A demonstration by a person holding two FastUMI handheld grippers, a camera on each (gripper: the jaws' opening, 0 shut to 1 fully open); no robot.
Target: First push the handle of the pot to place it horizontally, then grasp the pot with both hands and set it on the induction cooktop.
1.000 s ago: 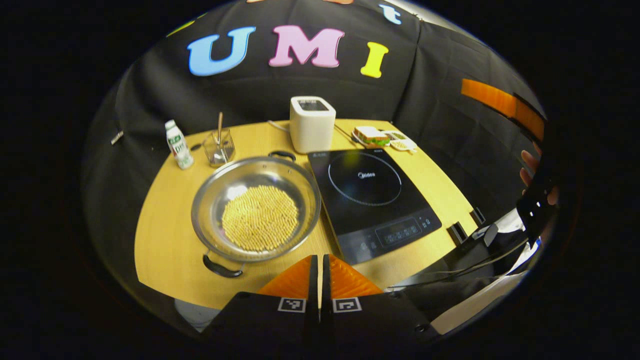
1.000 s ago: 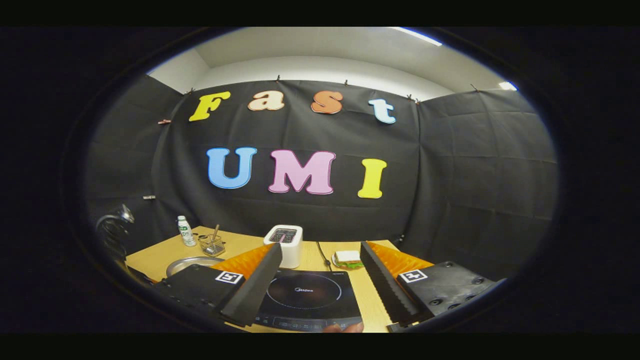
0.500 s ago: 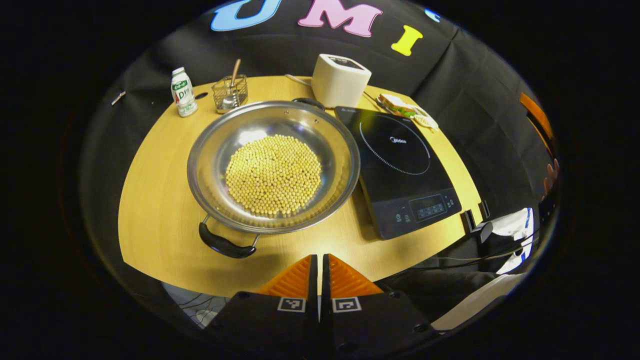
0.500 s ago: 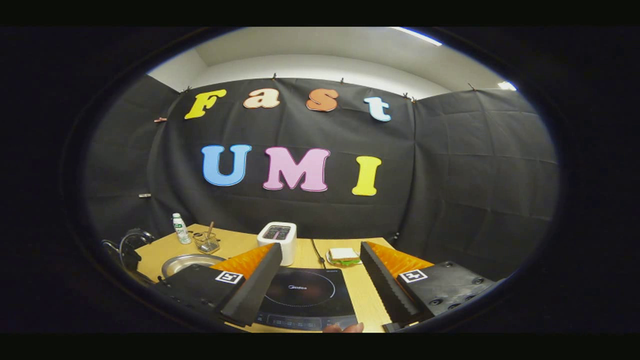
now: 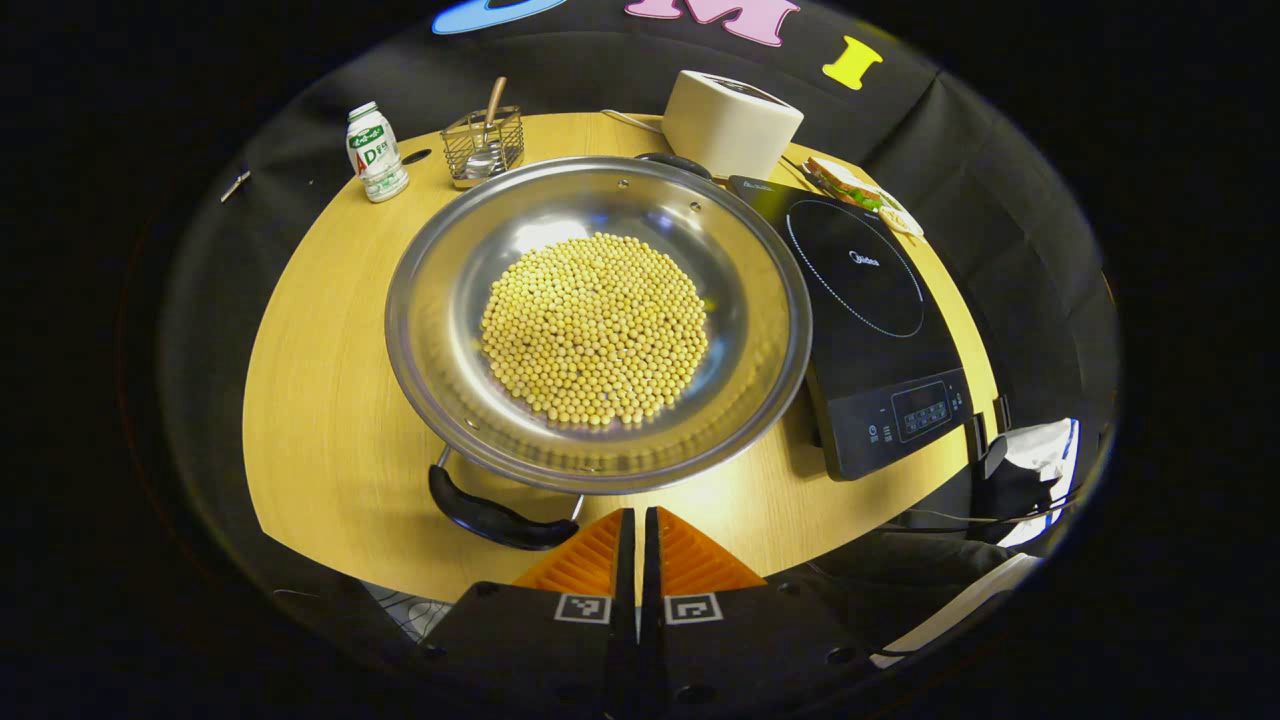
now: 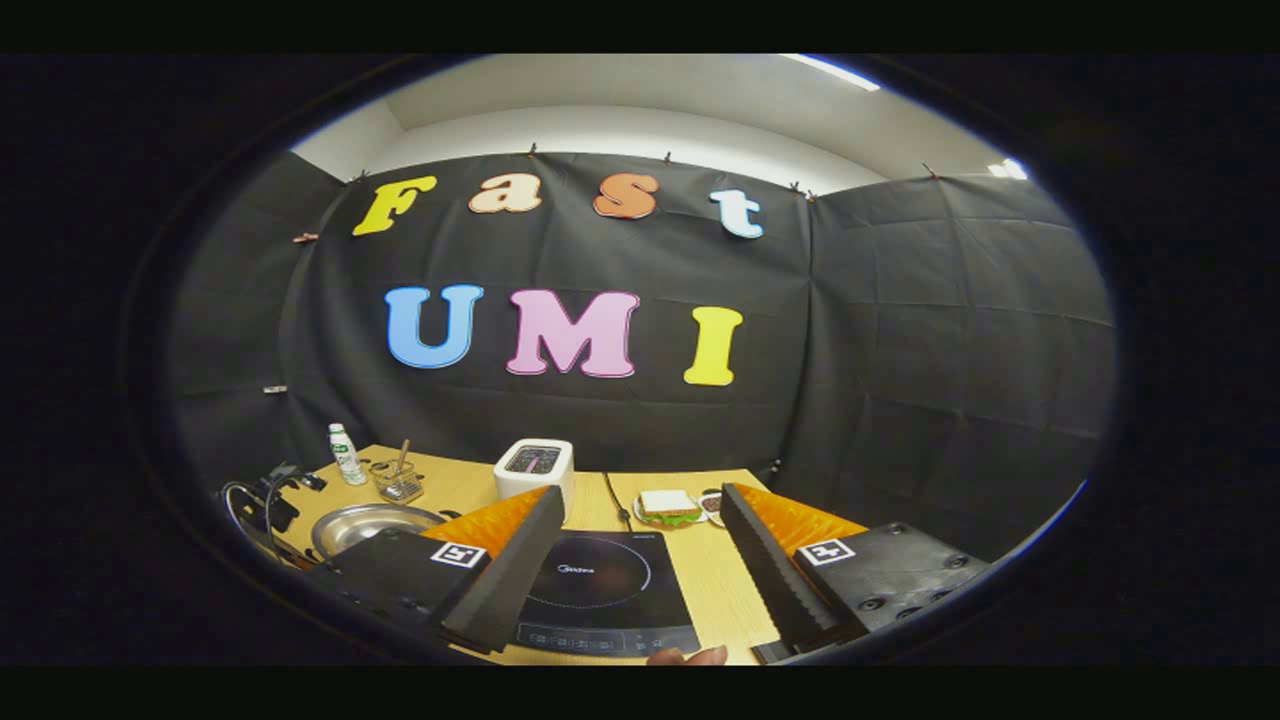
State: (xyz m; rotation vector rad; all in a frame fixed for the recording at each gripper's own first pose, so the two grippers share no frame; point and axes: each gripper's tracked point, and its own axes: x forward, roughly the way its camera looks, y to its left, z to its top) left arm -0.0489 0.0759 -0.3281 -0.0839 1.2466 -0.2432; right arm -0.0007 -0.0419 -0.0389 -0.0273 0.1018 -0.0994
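Observation:
A wide steel pot (image 5: 598, 320) holding a heap of yellow beans sits on the wooden table (image 5: 310, 400), seen in the left gripper view. Its near black handle (image 5: 490, 517) points toward me and slightly left; the far handle (image 5: 672, 162) is at the back rim. My left gripper (image 5: 637, 525) is shut and empty, just right of the near handle. The black induction cooktop (image 5: 870, 310) lies right of the pot. In the right gripper view my right gripper (image 6: 635, 560) is open above the cooktop (image 6: 595, 590), with the pot (image 6: 370, 522) at far left.
At the table's back stand a small bottle (image 5: 374, 152), a wire basket with a utensil (image 5: 484, 147), a white toaster (image 5: 730, 122) and a sandwich on a plate (image 5: 850, 185). Cables and a white cloth (image 5: 1035, 470) lie beyond the table's right edge.
My left gripper has moved forward and down toward the pot, which looms larger with its near handle close to the fingertips. The right gripper has drifted slightly, staying open.

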